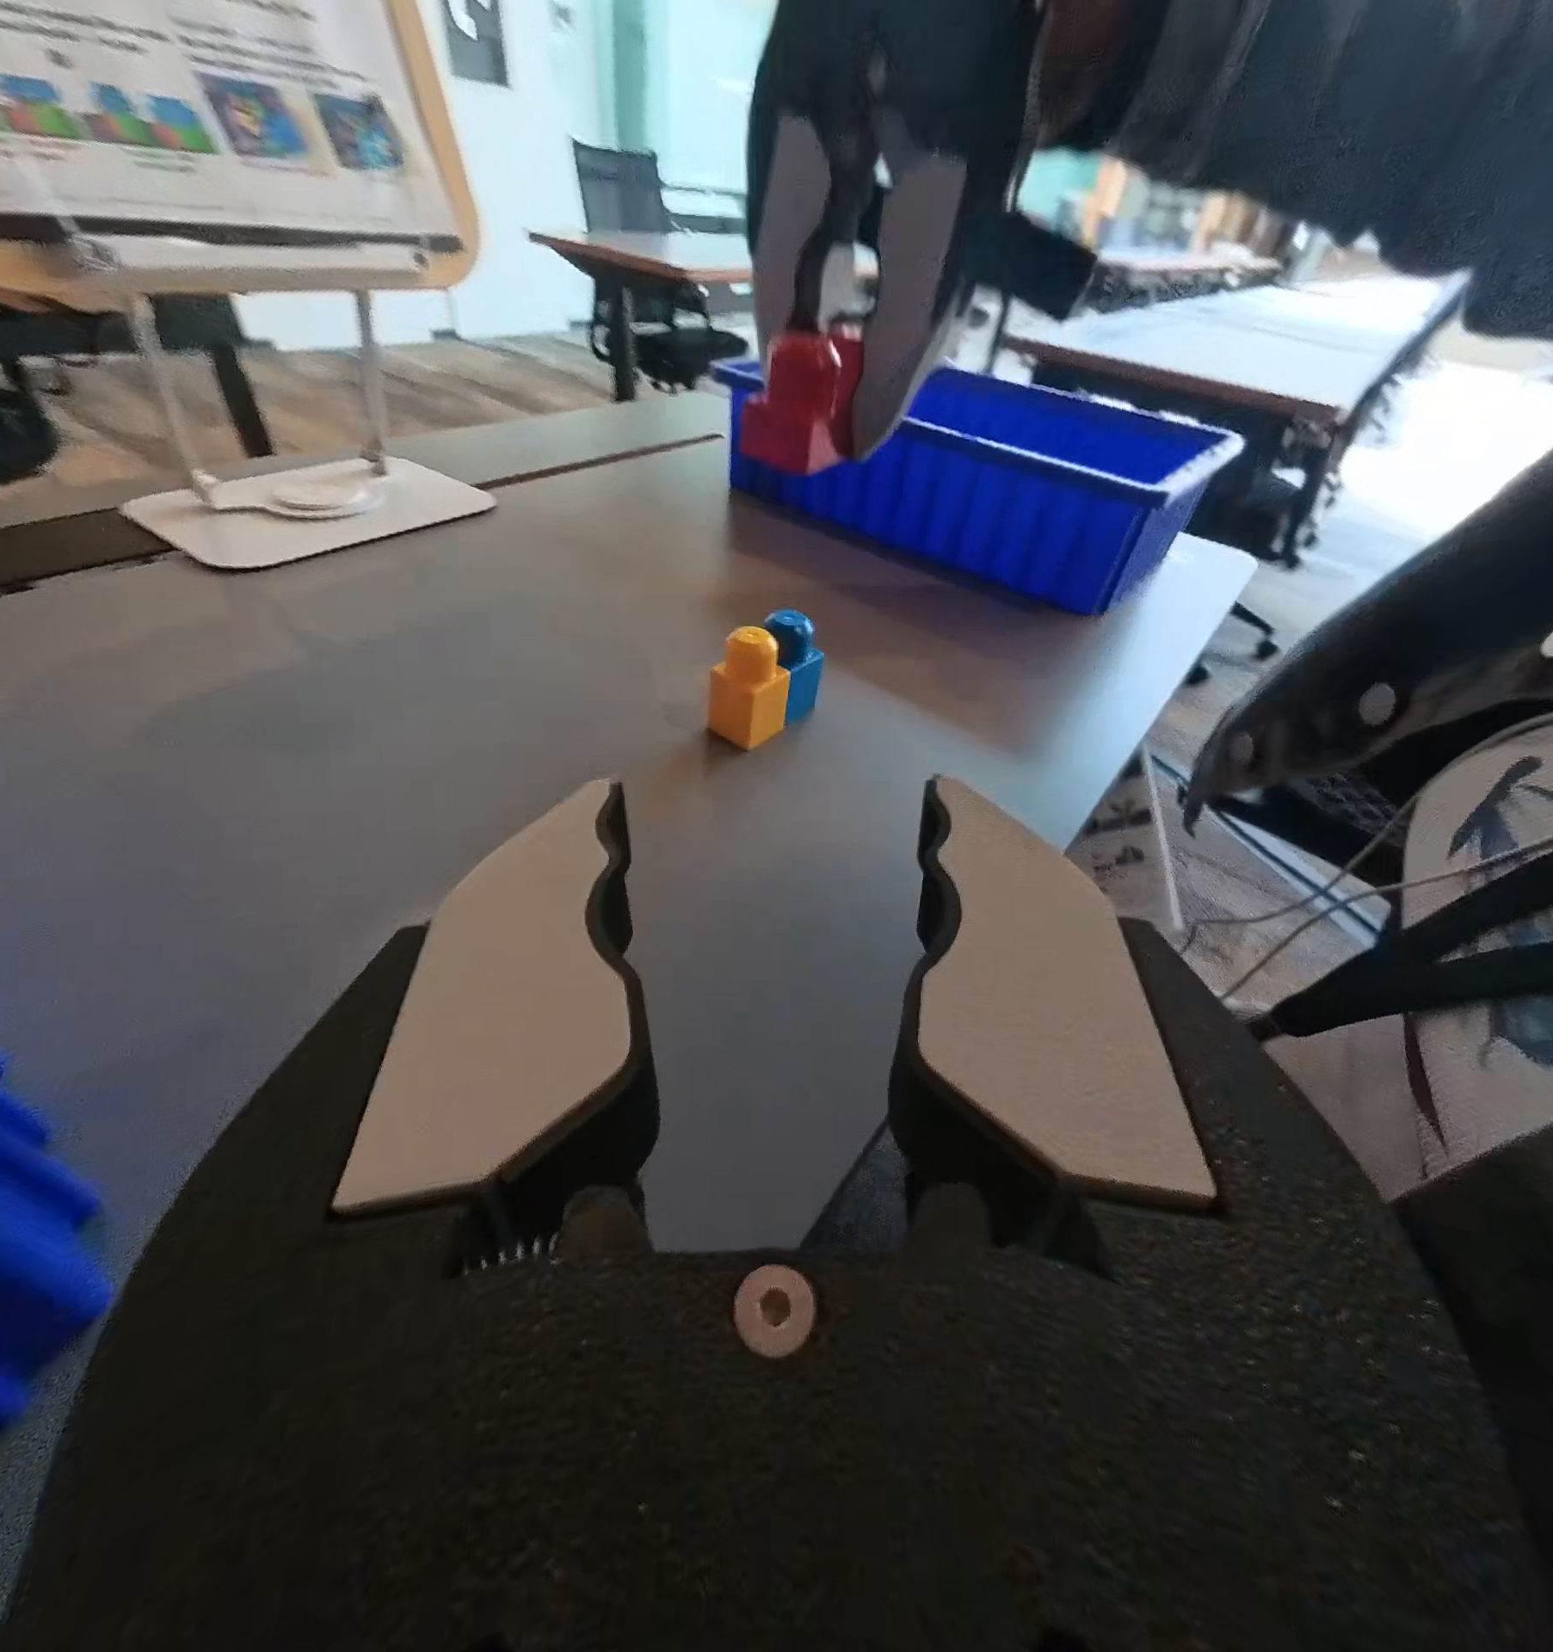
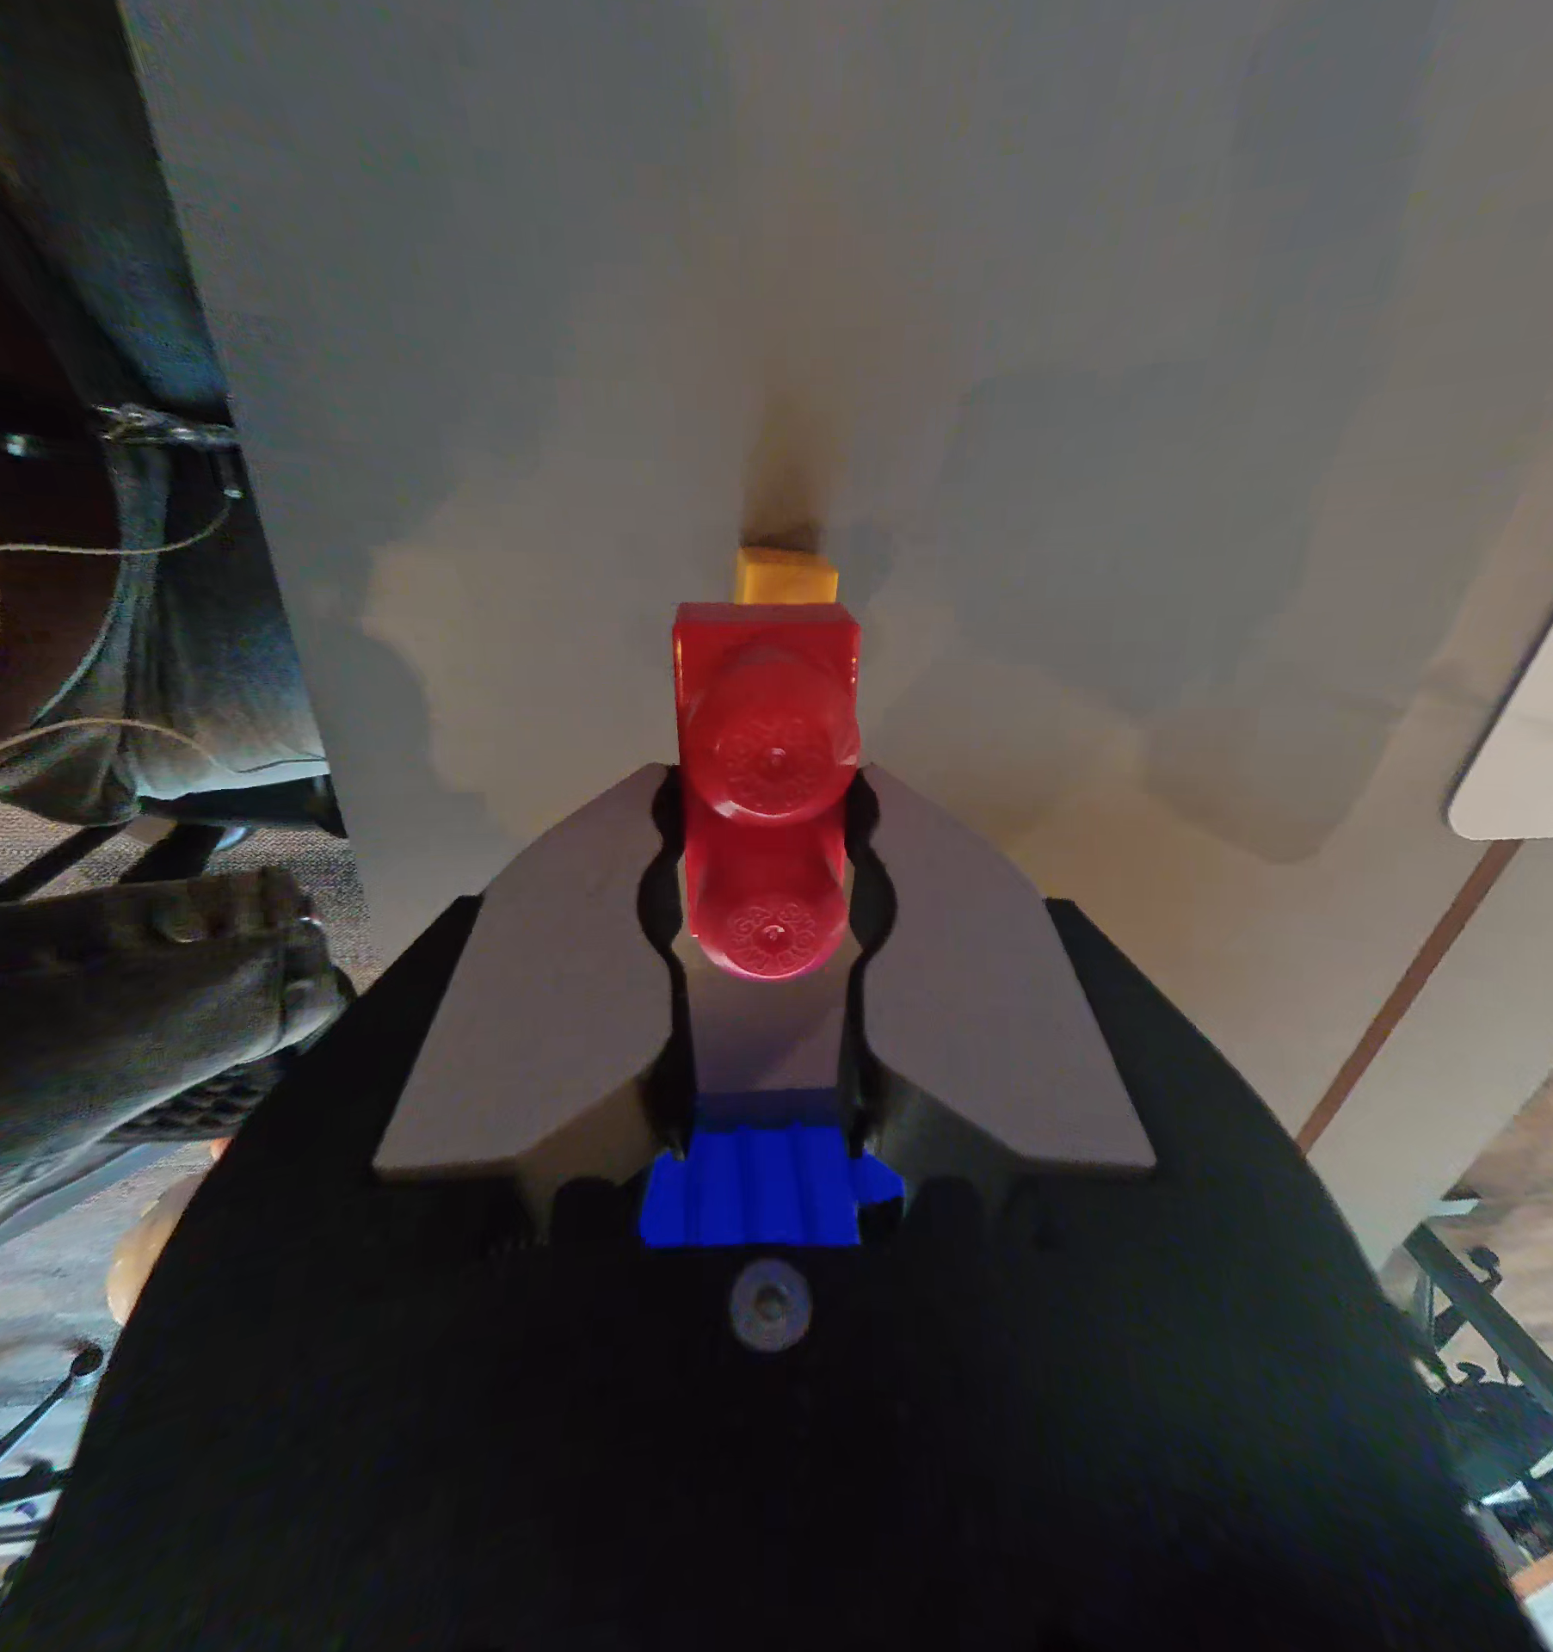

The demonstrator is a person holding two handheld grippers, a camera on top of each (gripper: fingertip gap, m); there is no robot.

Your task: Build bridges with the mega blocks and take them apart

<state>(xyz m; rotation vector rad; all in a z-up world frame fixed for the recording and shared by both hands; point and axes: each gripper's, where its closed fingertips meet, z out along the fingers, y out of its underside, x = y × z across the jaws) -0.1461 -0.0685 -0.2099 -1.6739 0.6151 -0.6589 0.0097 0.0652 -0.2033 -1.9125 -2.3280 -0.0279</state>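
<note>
From the left wrist cam, the left gripper [image 1: 772, 791] sat low over the dark grey table [image 1: 308, 715] with its jaws spread wide and nothing between them. Just ahead of the fingertips stood a yellow block [image 1: 748, 690] with a light blue block [image 1: 797, 663] touching it right behind, both upright single-stud pieces on the tabletop. Farther back the right gripper [image 1: 831, 393] hung in the air with a red block [image 1: 804, 407] pinched between its fingers, up in front of the blue bin [image 1: 1023, 509] sitting near the table's far corner. Off to the left was a white stand [image 1: 308, 509] holding an instruction sheet [image 1: 191, 116], and a blurry blue something poked in at the bottom left edge, couldn't tell what it was. Switching to the right wrist cam, looking straight down: the right gripper [image 2: 768, 796] was narrowed onto the red block [image 2: 768, 760], a two-stud piece with studs facing the camera, gripped on its sides. Directly below it the yellow block [image 2: 786, 577] peeked out past the red one's far edge, resting on the table [image 2: 1112, 358]. A slice of the blue bin [image 2: 755, 1193] showed between the finger bases, and a person's dark trousers and shoe were at the left.
</note>
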